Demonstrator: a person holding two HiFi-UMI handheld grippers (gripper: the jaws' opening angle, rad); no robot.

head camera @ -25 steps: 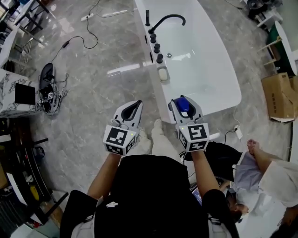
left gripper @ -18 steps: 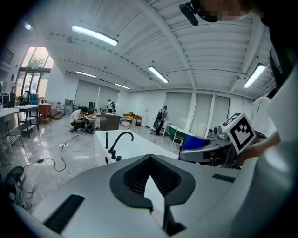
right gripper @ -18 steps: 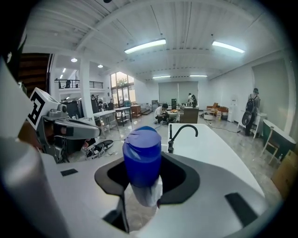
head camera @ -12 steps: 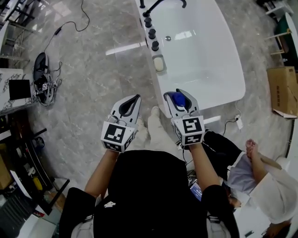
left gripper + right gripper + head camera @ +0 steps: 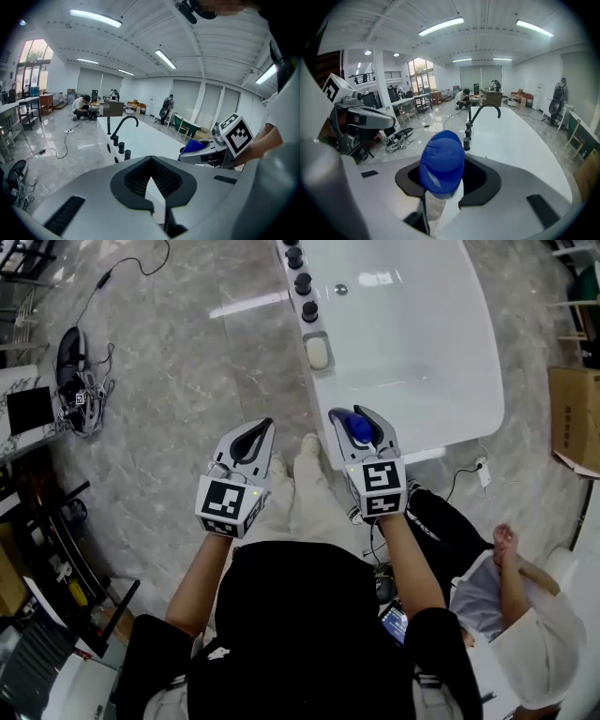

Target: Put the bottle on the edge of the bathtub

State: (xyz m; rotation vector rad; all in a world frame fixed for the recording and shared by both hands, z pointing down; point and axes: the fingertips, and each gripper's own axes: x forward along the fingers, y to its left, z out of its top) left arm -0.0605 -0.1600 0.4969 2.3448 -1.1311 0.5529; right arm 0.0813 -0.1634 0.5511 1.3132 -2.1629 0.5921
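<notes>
Two grippers are held out in front of the person, and only the right gripper is loaded: its jaws are clamped on the neck of the blue-capped bottle, cap pointing away from the hand. The left gripper has its jaws drawn together with nothing between them and hangs over the marble floor, just left of the tub.

Over the last second the white bathtub has slid nearer in the head view, so the person has closed in. The bottle now sits above the tub's near left corner, near the rim, rather than short of it. The soap dish and tap knobs lie farther along that left rim. Likely next comes lowering the bottle onto bare rim.
</notes>
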